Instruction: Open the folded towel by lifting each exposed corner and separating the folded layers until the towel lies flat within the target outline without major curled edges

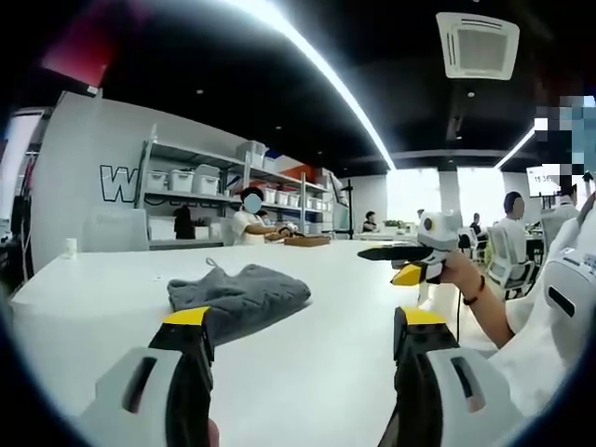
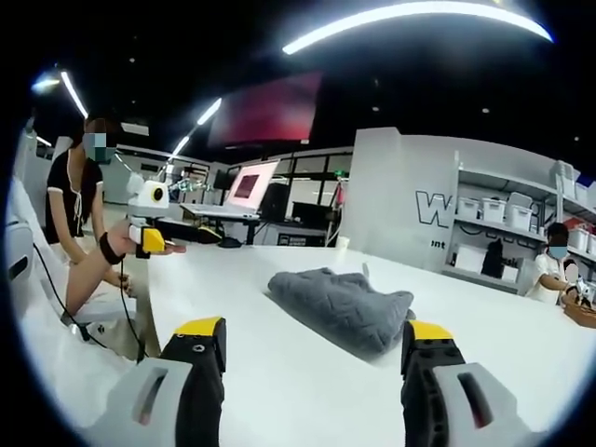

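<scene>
White tabletop [image 1: 335, 372] runs out ahead of both tools in an open office. In the left gripper view, the left gripper [image 1: 303, 326] has its yellow-tipped jaws spread and empty, and the folded grey towel [image 1: 237, 296] lies just beyond its left jaw, on bare table with no outline that I can make out. In the right gripper view, the right gripper [image 2: 312, 340] is likewise spread and empty, with the towel [image 2: 343, 307] ahead between its jaws, long axis running near-right to far-left. It is a rumpled, soft mound with a small loop at its far edge. Judging by this, the left gripper is nearer. Farther off stand shelves of white bins [image 1: 200, 182].
</scene>
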Available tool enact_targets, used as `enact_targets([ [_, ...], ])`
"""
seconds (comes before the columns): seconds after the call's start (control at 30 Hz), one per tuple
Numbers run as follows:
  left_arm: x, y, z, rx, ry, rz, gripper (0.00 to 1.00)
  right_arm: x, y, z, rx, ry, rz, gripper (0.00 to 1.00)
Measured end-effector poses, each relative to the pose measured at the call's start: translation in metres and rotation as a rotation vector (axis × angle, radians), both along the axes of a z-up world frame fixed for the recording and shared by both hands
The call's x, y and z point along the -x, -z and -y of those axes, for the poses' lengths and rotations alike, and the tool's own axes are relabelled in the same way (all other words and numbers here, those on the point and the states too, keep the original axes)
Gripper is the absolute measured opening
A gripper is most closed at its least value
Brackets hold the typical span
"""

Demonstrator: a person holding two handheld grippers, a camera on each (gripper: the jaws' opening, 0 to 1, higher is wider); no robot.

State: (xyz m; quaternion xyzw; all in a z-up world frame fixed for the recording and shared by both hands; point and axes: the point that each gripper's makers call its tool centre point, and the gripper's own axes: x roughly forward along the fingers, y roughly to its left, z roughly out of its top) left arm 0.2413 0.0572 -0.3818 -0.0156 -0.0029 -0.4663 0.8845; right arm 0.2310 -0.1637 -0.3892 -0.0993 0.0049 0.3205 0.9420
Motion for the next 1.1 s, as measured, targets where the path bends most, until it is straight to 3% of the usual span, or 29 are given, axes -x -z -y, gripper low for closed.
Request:
enact_targets([
  [0.57, -0.001, -0.008, 0.003, 0.021, 0.020, -0.008, 0.75, -0.004, -0.004, -0.001, 0.006, -0.003, 0.001, 0.75],
  [1.1, -0.009, -0.004, 0.012, 0.010, 0.034, -0.026, 0.75, -0.014, -0.002, 0.000, 0.026, 0.006, -0.009, 0.73],
])
